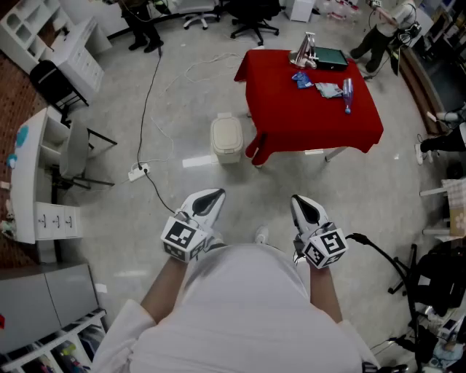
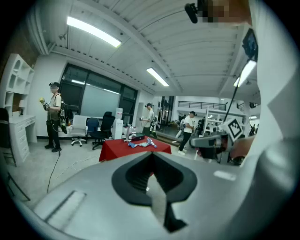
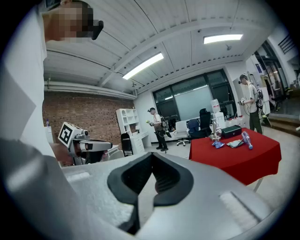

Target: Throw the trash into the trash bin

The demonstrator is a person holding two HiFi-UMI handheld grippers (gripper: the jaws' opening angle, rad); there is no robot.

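Observation:
A red-clothed table (image 1: 291,116) stands ahead on the right. On it lie a blue wrapper (image 1: 303,80), a crumpled grey packet (image 1: 328,89) and a clear plastic bottle (image 1: 347,95). A beige lidded trash bin (image 1: 226,138) sits on the floor by the table's left side. My left gripper (image 1: 206,202) and right gripper (image 1: 306,210) hang close to my body, far short of table and bin. Both are shut, with nothing between the jaws. In the left gripper view its tips (image 2: 151,155) meet below the table (image 2: 117,149). The right gripper (image 3: 152,154) sees the bottle (image 3: 245,139).
A black box (image 1: 329,58) and a metal stand (image 1: 306,52) sit at the table's far edge. A black cable runs across the floor to a power strip (image 1: 138,172). White shelving (image 1: 51,44) lines the left; office chairs (image 1: 255,18) and standing people (image 2: 55,117) are beyond.

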